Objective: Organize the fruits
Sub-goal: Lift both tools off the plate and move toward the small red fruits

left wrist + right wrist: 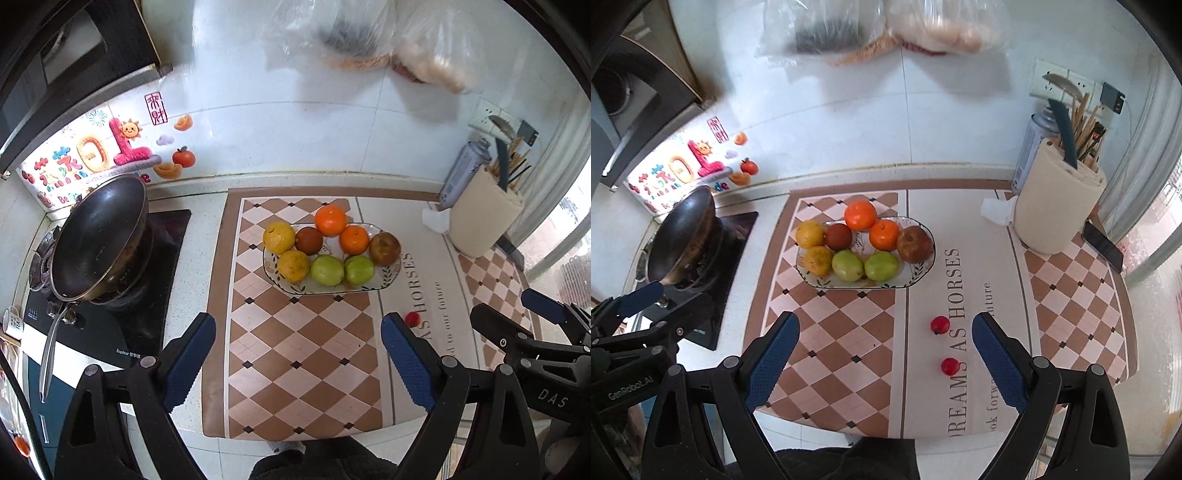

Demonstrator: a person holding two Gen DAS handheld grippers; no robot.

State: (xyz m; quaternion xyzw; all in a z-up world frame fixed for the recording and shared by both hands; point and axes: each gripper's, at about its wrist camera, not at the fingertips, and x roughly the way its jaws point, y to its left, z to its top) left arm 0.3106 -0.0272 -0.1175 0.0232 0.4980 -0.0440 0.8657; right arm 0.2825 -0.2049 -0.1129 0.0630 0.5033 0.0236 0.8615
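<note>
A pale speckled tabletop (768, 236) carries a long mat with brown-and-cream diamond checks and a printed cream band (923, 295), and at its left a dark round-bottomed wok (683, 236) sits tilted on a black stove. Toward the right back corner stands a cream cylindrical utensil holder (1056, 218) stuffed with chopsticks and a dark-handled tool, a black phone (1102, 245) lying flat just beside it. On the checked part of the mat rests an oval white plate with a leafy rim pattern (916, 278), holding eight fruits close together — two oranges at the back, two yellow citrus at the left, two brownish-red fruits, two green ones at the front. Two small red round fruits (940, 325) lie apart from the plate on the cream band. The left gripper (298, 360) and right gripper (885, 360) hang above the near edge — fingers spread wide, nothing between them.
</note>
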